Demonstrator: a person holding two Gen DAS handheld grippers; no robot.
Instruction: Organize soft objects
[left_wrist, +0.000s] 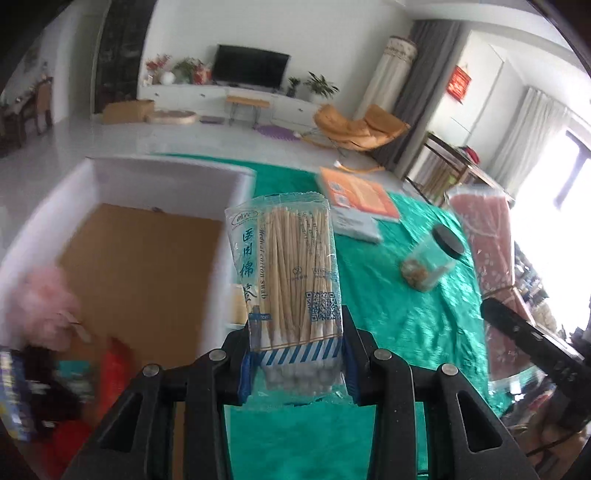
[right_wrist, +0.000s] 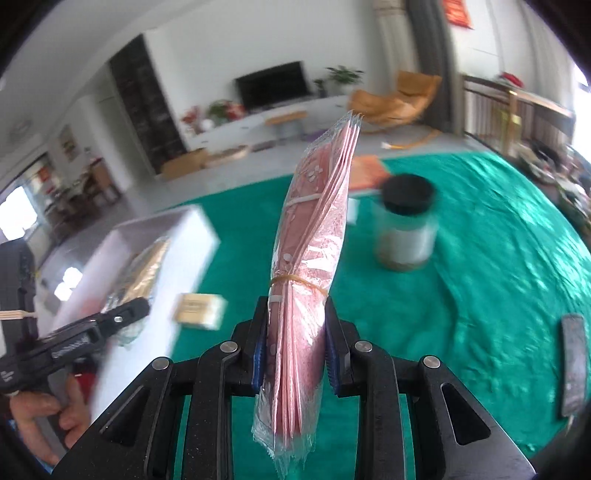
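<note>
My left gripper (left_wrist: 297, 354) pinches the swab pack (left_wrist: 286, 266) by its lower end, long axis straight ahead; the box (left_wrist: 166, 177) lies just left of those jaws, so this hand is nearer. My right gripper (right_wrist: 293, 347) clamps the pink packet (right_wrist: 314, 229) edge-on, farther off.

A home living room — a flat television (left_wrist: 252, 68) stands on a long white cabinet (left_wrist: 236, 96) with potted plants (left_wrist: 322, 85) beside it. An orange lounge chair (left_wrist: 354, 127) sits near grey curtains (left_wrist: 424, 70), and a dining chair (left_wrist: 43, 105) shows far left — all on a pale tiled floor (left_wrist: 74, 136).
</note>
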